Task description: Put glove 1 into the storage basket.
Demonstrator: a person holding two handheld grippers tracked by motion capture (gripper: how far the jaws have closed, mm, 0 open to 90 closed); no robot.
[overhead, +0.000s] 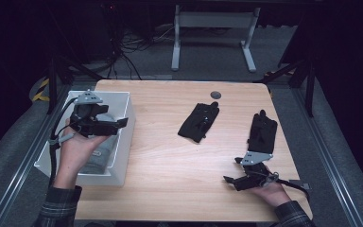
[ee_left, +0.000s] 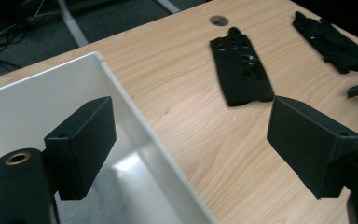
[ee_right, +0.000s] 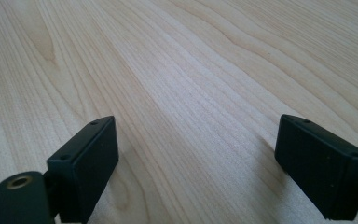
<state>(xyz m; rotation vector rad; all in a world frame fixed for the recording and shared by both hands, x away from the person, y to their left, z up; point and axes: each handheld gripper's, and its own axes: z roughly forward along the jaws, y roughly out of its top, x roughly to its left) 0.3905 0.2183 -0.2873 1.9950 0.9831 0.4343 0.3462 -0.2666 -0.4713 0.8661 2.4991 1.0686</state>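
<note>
Two black gloves lie on the wooden table: one near the middle, the other farther right. My left gripper hangs over the white bin, pointing toward the gloves. Its jaws stand open with nothing between them. My right gripper rests low at the table's front right, just in front of the right glove, open over bare wood.
A grey soft item lies inside the bin. A round cable hole sits near the table's far edge. Bare wood spreads between the bin and the right gripper. Beyond the table stands a white desk frame.
</note>
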